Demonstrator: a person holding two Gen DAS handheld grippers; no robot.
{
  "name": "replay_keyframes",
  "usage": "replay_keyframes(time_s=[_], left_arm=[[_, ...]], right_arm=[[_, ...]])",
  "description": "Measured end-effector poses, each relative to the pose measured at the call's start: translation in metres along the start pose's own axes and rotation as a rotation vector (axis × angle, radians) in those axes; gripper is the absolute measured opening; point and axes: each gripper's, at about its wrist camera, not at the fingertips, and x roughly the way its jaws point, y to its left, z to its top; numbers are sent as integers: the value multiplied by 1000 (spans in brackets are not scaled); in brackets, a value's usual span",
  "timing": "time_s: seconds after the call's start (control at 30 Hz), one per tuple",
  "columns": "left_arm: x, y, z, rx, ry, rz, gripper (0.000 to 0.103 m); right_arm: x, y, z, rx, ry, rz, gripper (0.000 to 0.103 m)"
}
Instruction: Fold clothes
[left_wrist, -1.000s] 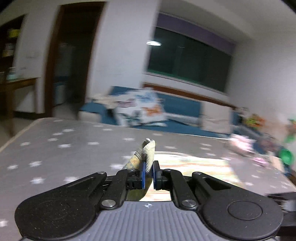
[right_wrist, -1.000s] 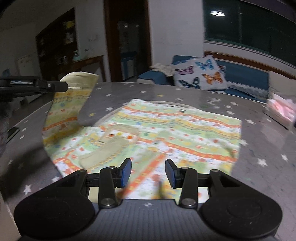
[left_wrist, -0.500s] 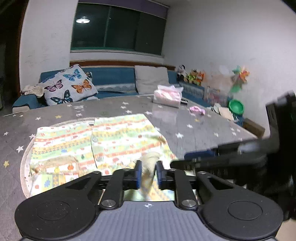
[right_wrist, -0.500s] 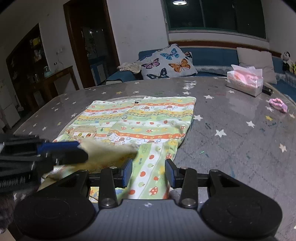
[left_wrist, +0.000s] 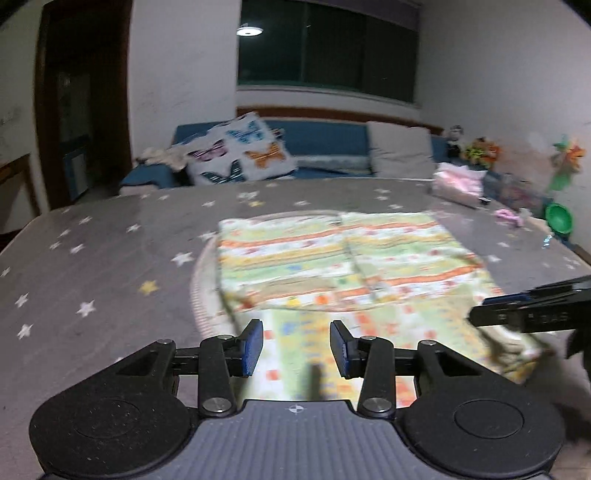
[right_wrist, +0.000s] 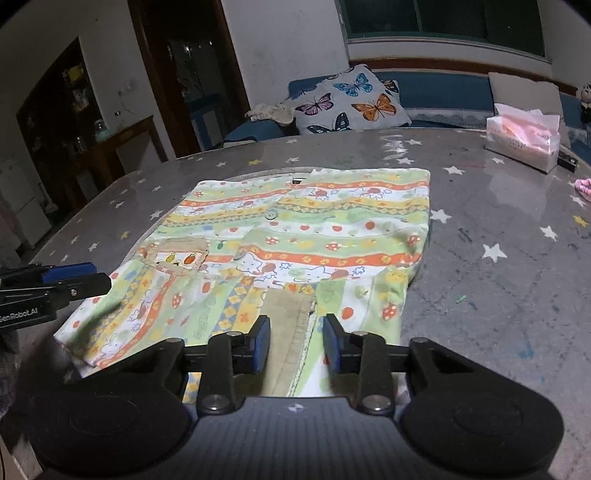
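A child's striped print shirt (right_wrist: 295, 236) lies flat on the grey star-patterned table (right_wrist: 498, 280), with its sleeves folded across the near end. It also shows in the left wrist view (left_wrist: 332, 266). My left gripper (left_wrist: 296, 349) is open and empty, low over the near left edge of the shirt. My right gripper (right_wrist: 294, 343) is open and empty, its jaws either side of the beige sleeve cuff (right_wrist: 291, 325). The left gripper (right_wrist: 59, 282) shows at the left edge of the right wrist view. The right gripper (left_wrist: 532, 314) shows at the right edge of the left wrist view.
A pink tissue pack (right_wrist: 522, 136) and a small pink item (right_wrist: 583, 186) sit at the table's far right. A blue sofa with a butterfly cushion (right_wrist: 351, 99) stands behind the table. A green bowl (left_wrist: 559, 218) is off to the right.
My left gripper carried the sleeve across the shirt, laid it down and opened. It is now empty. My right gripper stayed open and moved over the cuff at the near edge.
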Motion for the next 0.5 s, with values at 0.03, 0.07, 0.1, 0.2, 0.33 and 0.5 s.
replay_keyframes(time_s=[0.03, 0.07, 0.1, 0.2, 0.33, 0.5], left_arm=[[4, 3, 0, -5, 9, 5, 42], [7, 5, 0, -10, 17, 11, 42], [11, 8, 0, -16, 26, 16, 42], [22, 14, -1, -30, 51, 27, 39], [24, 16, -3, -36, 52, 29, 11], [17, 15, -2, -22, 13, 50, 7]], right_arm=[[1, 1, 1, -4, -1, -2, 25], [2, 2, 1, -9, -1, -5, 18], [3, 3, 2, -14, -1, -9, 14], [2, 6, 4, -28, -7, -32, 6], [-6, 12, 9, -53, -43, -44, 4], [-16, 20, 19, -79, -104, -51, 3]])
